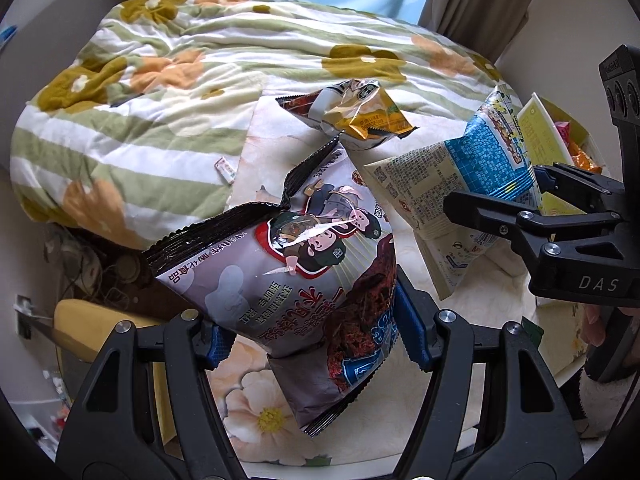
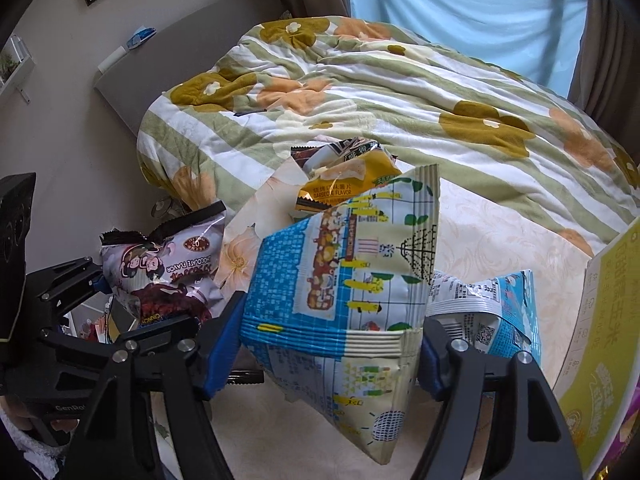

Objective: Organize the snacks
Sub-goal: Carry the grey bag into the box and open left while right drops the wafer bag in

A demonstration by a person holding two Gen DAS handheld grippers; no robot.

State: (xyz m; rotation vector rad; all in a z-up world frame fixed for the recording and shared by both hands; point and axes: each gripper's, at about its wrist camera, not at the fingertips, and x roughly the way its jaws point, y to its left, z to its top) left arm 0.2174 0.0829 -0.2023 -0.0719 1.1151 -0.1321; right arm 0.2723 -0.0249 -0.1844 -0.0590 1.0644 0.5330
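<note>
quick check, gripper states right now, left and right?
Left gripper: shut on the grey chocolate snack bag.
Right gripper: shut on the blue-and-white snack bag.

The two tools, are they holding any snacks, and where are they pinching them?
Yes. The left tool pinches the grey chocolate snack bag across its lower part. The right tool pinches the blue-and-cream snack bag across its middle.

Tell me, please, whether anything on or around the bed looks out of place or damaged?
Nothing looks damaged. Each gripper holds a sealed snack bag: the left gripper a grey chocolate bag, the right gripper a blue and white bag. A yellow chip bag lies crumpled on the bed's edge.
</note>
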